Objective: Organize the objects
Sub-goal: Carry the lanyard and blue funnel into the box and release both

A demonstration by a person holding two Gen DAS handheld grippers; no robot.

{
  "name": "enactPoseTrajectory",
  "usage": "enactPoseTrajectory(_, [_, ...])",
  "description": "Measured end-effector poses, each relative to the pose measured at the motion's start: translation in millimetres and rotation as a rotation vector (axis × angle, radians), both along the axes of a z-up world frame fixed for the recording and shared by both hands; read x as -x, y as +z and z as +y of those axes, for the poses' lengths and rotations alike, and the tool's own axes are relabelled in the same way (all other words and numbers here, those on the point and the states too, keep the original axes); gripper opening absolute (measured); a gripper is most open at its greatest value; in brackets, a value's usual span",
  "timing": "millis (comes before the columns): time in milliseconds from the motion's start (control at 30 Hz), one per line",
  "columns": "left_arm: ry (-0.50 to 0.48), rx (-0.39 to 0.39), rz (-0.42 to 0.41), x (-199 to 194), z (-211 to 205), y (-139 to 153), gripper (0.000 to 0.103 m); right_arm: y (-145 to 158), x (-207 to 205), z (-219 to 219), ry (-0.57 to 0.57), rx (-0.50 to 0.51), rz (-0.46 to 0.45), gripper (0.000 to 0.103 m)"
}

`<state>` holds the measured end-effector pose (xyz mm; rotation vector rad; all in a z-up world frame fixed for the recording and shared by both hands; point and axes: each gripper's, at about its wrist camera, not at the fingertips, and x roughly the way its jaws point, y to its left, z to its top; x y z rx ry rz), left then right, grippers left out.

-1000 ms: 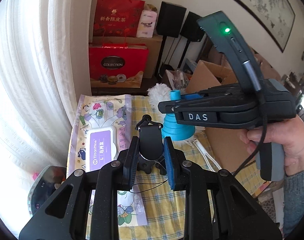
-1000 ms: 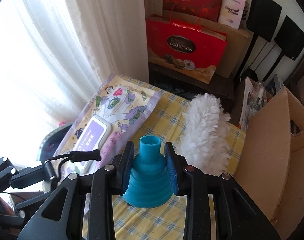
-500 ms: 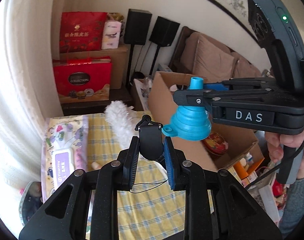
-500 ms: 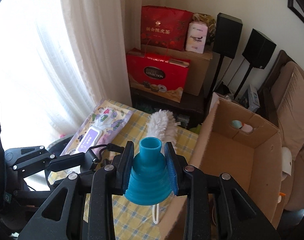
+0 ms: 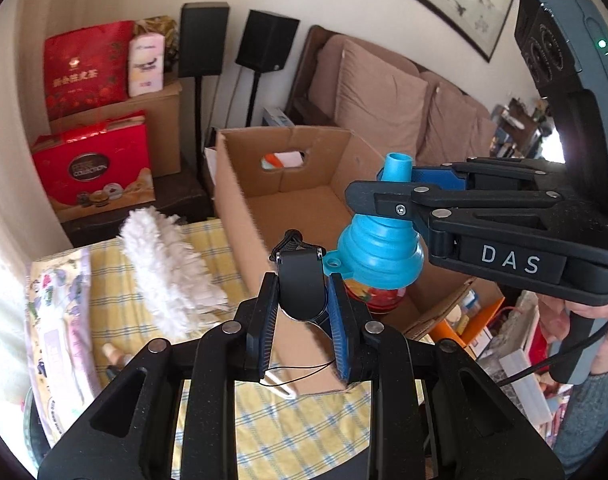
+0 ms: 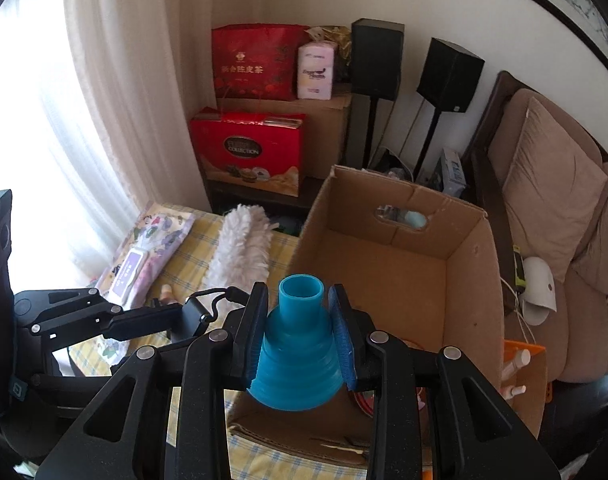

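Note:
My right gripper (image 6: 298, 298) is shut on a blue collapsible funnel (image 6: 296, 352), spout up, and holds it over the near left corner of an open cardboard box (image 6: 387, 264). The left wrist view has the same funnel (image 5: 377, 248) in the air above the box (image 5: 240, 188), with the right gripper (image 5: 377, 188) clamped across its neck. My left gripper (image 5: 302, 294) is shut on a small black object with a cord loop (image 5: 300, 268). It hangs just left of the funnel, at the box's near wall. A hand holds the right gripper's handle.
A white fluffy duster (image 5: 164, 264) and a pack of wet wipes (image 5: 56, 320) lie on the yellow checked cloth (image 5: 311, 432) left of the box. A red tin (image 5: 369, 298) sits inside the box. Red gift boxes (image 6: 248, 152), two speakers and a brown sofa (image 6: 551, 200) stand behind.
Both grippers have lifted and swung right, from over the wipes and duster to the cardboard box. Each still holds its object.

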<state>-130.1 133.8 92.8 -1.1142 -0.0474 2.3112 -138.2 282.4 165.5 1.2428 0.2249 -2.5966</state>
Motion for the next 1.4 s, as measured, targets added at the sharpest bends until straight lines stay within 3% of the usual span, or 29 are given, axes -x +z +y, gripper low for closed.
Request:
enactPoseTrajectory(333, [-0.056, 0.076, -0.04, 7.4, 61.2, -25.7, 0.023, -30.3, -4.0, 55.7, -0.087, 0.043, -0.048, 0.031])
enactPoseTrajectory(600, [-0.062, 0.161, -0.086, 18.8, 85.1, -47.7, 0.023, -57.4, -4.7, 77.3, -0.114, 0.091, -0.089, 0.031])
enactPoseTrajectory(833, [-0.031, 0.133, -0.124, 18.8, 70.3, -55.0, 0.03, -66.4, -3.8, 78.4, -0.109, 0.102, -0.099, 0.031])
enactPoseTrajectory(1033, [-0.006, 0.083, -0.117, 18.6, 47.3, -41.7, 0.035, -74.2, -3.1, 67.6, -0.083, 0.118, -0.111, 0.031])
enactPoseTrajectory(1300, [0.047, 0.05, -0.057, 7.5, 13.8, -21.1, 0.072, -93.2, -2.7, 45.9, -0.054, 0.144, -0.137, 0.032])
enactPoseTrajectory(1400, [0.063, 0.066, -0.037, 5.8, 3.0, -19.6, 0.078, -97.4, -2.9, 40.6, -0.051, 0.143, -0.141, 0.032])
